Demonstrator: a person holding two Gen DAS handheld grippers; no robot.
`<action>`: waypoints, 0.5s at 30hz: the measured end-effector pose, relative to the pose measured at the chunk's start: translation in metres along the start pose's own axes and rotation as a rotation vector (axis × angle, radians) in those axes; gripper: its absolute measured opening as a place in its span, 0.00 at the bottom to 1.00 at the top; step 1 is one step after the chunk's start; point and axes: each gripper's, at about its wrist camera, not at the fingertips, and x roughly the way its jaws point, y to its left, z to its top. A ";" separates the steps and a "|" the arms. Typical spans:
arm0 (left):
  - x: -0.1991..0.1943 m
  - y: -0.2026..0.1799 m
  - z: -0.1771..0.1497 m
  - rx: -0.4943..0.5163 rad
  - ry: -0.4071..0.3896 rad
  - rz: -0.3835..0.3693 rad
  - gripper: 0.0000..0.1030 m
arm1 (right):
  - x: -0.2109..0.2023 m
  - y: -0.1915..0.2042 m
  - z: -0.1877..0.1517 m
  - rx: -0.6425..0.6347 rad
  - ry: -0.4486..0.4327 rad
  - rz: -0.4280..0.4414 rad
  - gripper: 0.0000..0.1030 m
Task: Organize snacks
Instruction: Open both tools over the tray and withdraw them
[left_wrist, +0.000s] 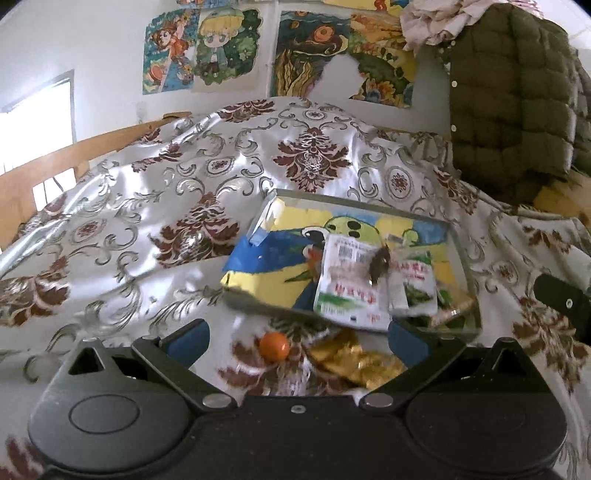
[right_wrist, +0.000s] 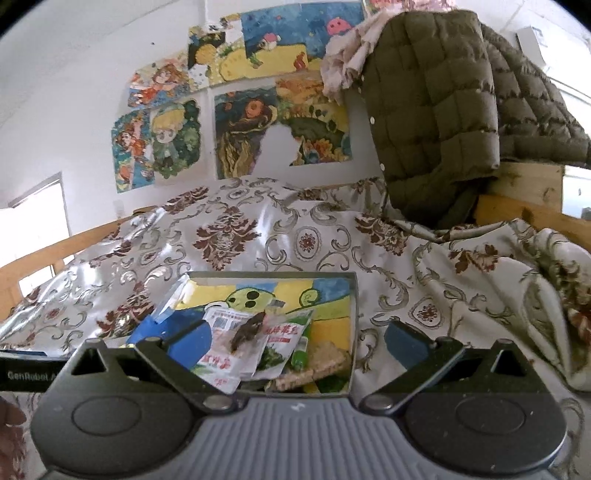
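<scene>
Partly done: white snack packets (left_wrist: 349, 284) lie in the clear-walled tray with painted paper lining (left_wrist: 258, 273), while a gold foil packet (left_wrist: 354, 360) and an orange round sweet (left_wrist: 274, 346) remain outside at its six o'clock, between the wide, empty left gripper (left_wrist: 297, 338); the right gripper (right_wrist: 299, 341) is likewise wide and empty.

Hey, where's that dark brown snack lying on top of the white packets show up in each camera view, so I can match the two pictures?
Left wrist view: the dark brown snack sits right of centre, on the white packets in the clear tray.
Right wrist view: it lies left of centre, low, just above the camera's own hand-held gripper.
Shared landmark: the green cartoon face painted under the tray.
</scene>
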 end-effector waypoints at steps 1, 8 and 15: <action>-0.007 0.000 -0.005 0.001 -0.004 0.003 0.99 | -0.005 0.000 -0.003 -0.001 -0.002 -0.002 1.00; -0.047 0.000 -0.034 0.044 -0.026 0.024 0.99 | -0.028 0.004 -0.017 0.009 0.036 0.021 1.00; -0.070 0.003 -0.063 0.077 -0.022 0.077 0.99 | -0.049 0.013 -0.041 0.005 0.120 0.023 1.00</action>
